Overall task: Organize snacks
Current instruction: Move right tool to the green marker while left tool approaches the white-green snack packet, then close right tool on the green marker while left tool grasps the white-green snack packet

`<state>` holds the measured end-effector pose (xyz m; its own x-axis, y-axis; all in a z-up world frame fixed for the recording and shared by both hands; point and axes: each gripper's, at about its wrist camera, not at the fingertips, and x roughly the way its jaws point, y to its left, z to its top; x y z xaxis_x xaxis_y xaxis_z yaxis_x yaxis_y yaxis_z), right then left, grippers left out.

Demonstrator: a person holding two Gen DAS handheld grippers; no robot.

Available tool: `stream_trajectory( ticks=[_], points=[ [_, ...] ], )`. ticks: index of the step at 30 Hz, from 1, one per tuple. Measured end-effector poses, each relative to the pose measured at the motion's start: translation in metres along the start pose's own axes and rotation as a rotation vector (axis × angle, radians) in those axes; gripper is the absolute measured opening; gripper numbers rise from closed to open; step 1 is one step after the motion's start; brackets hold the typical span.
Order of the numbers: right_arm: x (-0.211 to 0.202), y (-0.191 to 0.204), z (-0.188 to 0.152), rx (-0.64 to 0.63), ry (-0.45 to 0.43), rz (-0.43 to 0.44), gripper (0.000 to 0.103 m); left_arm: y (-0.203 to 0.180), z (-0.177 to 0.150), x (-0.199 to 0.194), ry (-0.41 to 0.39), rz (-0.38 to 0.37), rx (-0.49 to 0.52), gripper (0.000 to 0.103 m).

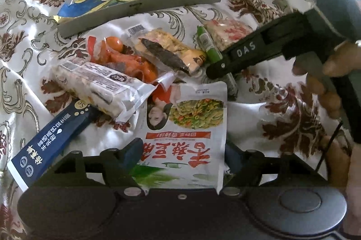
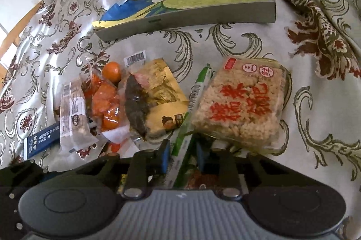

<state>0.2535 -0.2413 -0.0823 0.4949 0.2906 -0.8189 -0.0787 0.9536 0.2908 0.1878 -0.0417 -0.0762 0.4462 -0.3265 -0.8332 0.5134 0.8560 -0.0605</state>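
Observation:
A pile of snacks lies on a patterned cloth before a grey tray [image 1: 144, 4] lined with a frog drawing, also in the right wrist view [image 2: 191, 16]. My left gripper [image 1: 182, 156] is open around a white bean-snack pouch [image 1: 187, 127]. My right gripper [image 2: 181, 154] is closed on a green stick pack [image 2: 183, 134], also seen in the left wrist view [image 1: 208, 49]. Beside it lie a puffed-rice block [image 2: 243, 104], a yellow packet [image 2: 158, 100], an orange packet [image 2: 106, 100], a white bar [image 2: 74, 111] and a navy stick pack [image 2: 41, 140].
The floral cloth [image 2: 248, 41] covers the whole surface and bunches into folds at the right [image 2: 322, 37]. A wooden edge and floor show at the far left [image 2: 13, 37]. My right hand and gripper body [image 1: 293, 37] reach in from the right in the left wrist view.

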Motion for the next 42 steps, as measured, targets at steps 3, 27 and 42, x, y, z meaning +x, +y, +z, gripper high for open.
stream_trajectory(
  ticks=[3,27,42],
  points=[
    [0.004,-0.005,0.000,0.023,-0.006,0.021,0.032,-0.002,0.000,-0.004,-0.021,-0.003,0.008,0.070],
    [0.003,-0.012,-0.003,0.099,0.025,0.065,0.026,-0.009,0.000,-0.030,-0.208,0.032,0.029,0.029],
    [-0.012,-0.010,-0.016,0.139,0.028,0.123,0.022,-0.022,-0.007,-0.018,-0.128,0.147,0.128,0.064]
  ],
)
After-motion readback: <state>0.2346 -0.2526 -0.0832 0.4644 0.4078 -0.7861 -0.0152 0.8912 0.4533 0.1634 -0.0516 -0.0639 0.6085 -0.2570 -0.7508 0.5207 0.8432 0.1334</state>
